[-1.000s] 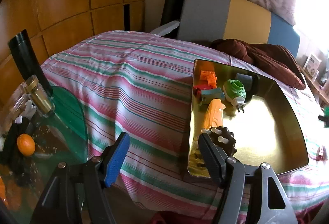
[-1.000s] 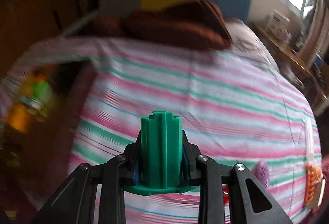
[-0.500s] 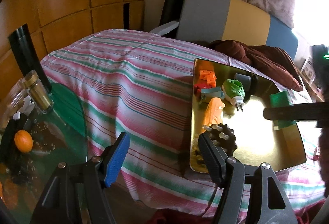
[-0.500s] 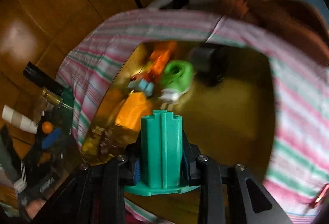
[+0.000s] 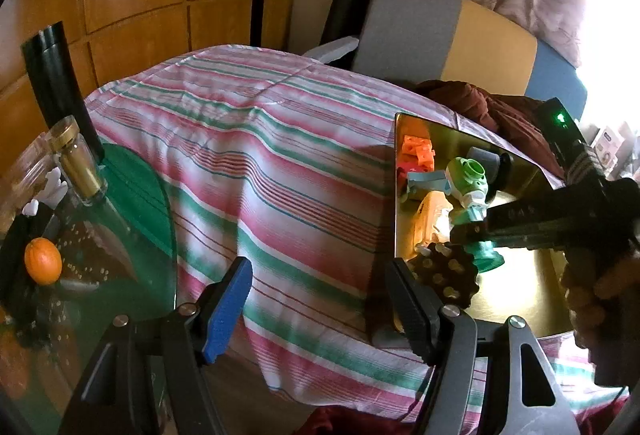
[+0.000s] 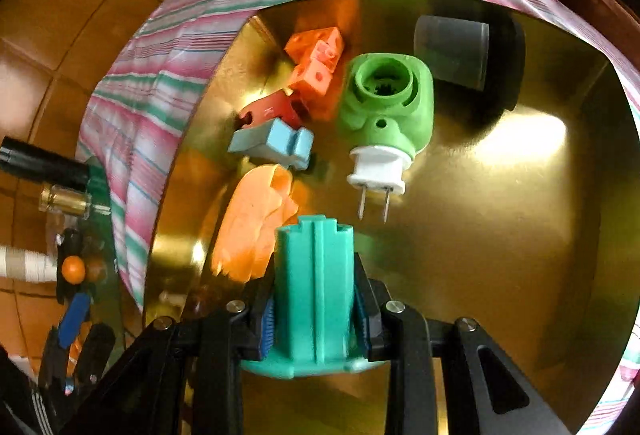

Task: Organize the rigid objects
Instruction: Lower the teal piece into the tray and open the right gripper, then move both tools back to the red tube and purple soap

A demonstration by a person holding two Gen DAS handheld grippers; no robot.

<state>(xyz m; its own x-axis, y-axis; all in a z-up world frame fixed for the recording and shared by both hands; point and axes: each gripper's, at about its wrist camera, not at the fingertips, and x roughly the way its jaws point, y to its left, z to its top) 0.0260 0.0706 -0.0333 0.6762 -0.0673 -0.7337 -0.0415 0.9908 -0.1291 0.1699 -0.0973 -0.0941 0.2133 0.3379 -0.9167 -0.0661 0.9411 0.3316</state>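
two grippers are showing, nearest first. the left gripper [image 5: 316, 299] is hanging with its jaws apart and empty at the near edge of the bed, beside the gold tray [image 6: 520, 235]. the right gripper [image 6: 314, 319] is reaching over the tray with a teal plastic piece [image 6: 314, 283] between its pads; its jaws have just been opening slightly, though the pads are looking as if they are touching the ribbed sides. the piece is looking stiff, light and a little slick, best held across its flat sides above the base flange. farther in are lying an orange shell [image 6: 252, 227], a green plug-in device [image 6: 386, 111] and orange blocks [image 6: 318, 59]. a second ago the gripper was over striped bedding; now it is over the tray.
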